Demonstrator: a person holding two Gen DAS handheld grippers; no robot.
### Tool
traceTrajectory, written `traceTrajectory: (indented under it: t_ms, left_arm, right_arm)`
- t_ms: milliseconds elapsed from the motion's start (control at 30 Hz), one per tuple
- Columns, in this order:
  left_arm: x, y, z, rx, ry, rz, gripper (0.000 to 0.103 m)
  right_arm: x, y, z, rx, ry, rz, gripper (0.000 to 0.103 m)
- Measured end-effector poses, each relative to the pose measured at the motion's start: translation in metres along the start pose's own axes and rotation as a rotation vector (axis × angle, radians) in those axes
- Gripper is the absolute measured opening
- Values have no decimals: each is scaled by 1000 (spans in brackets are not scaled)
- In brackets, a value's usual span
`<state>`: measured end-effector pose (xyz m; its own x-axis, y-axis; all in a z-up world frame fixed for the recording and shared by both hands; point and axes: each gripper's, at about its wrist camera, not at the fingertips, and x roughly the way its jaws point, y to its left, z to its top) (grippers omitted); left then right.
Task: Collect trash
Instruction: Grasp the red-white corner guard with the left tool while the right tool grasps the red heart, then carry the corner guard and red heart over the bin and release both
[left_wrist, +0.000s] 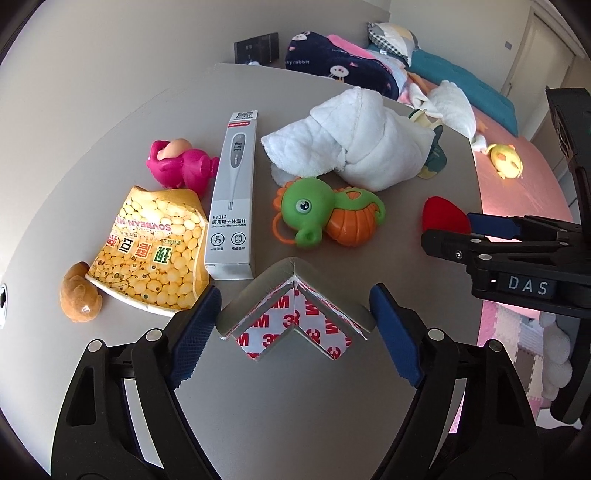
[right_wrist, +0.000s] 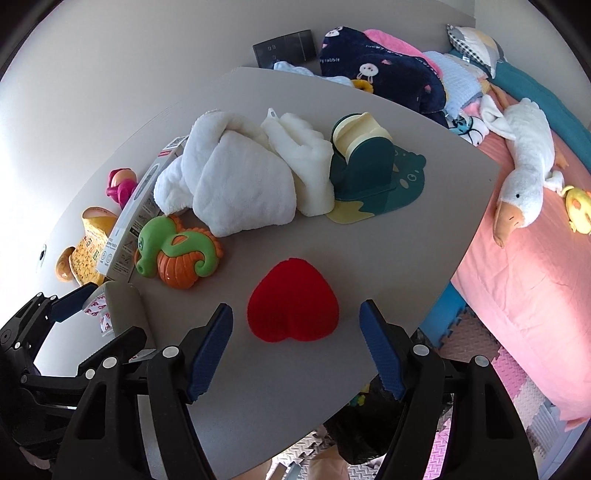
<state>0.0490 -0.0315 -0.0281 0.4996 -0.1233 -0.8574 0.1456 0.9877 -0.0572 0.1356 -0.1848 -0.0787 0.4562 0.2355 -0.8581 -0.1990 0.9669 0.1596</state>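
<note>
While both tools hang over the cluttered worktop (right_wrist: 424, 206) with their jaws apart and nothing clamped, the risks lie in what each one closes on. The left tool (left_wrist: 295, 332) straddles a grey foam corner guard (left_wrist: 295, 295) lying at the near edge of the worktop, its printed adhesive backing facing the camera; the blue pads stand just beside its two wings, and I cannot tell whether the left one already touches. Foam like that squashes, so I judge a pinch on the tips of the wings could fold the piece or let it spring out sideways. The backing paper might also peel or slide against the pad.

Just behind the guard sit the thermometer box (left_wrist: 232, 199) and a yellow soybean-milk packet (left_wrist: 155, 254), so a deep reach could nudge either one, and the packet looks like proper trash worth taking too.

The right tool (right_wrist: 295, 350), equally apart, frames a red heart-shaped piece (right_wrist: 293, 304) that lies flat near the worktop's edge. Being low and rounded, it could slip under the pads or get pushed off toward the floor mats below.

Worst mistake, to my eye, would be confusing toys for rubbish: the green seahorse rattle (left_wrist: 325, 210), the pink toy (left_wrist: 181, 166) and the white towel (left_wrist: 354, 144) all crowd the same patch.
</note>
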Motion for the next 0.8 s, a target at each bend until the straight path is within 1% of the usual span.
traceTrajectory:
  t_ms: [33, 100, 133, 233, 400, 500, 667, 800]
  left_arm:
    - [0, 0, 0, -1, -1, 0, 80]
    - [0, 0, 0, 1, -2, 0, 80]
    - [0, 0, -1, 1, -2, 1, 80]
    - [-2, 0, -2, 2, -10, 3, 79]
    - [-7, 3, -3, -7, -20, -1, 71]
    - [-13, 5, -3, -8, -32, 0, 69]
    - [-25, 6, -1, -12, -65, -7, 67]
    - [-33, -3, 2, 14, -80, -12, 67]
  right_arm:
    - [0, 1, 0, -10, -3, -8, 69]
    - [1, 3, 1, -34, -11, -22, 60]
    - [1, 3, 2, -39, -10, -23, 49]
    - [-3, 1, 2, -17, -15, -1, 50]
    - [-18, -1, 1, -6, -48, 14, 50]
    - [-28, -3, 0, 6, -67, 18, 50]
    - [-45, -7, -7, 22, -98, 21, 50]
    - [-59, -14, -15, 46, -118, 20, 50]
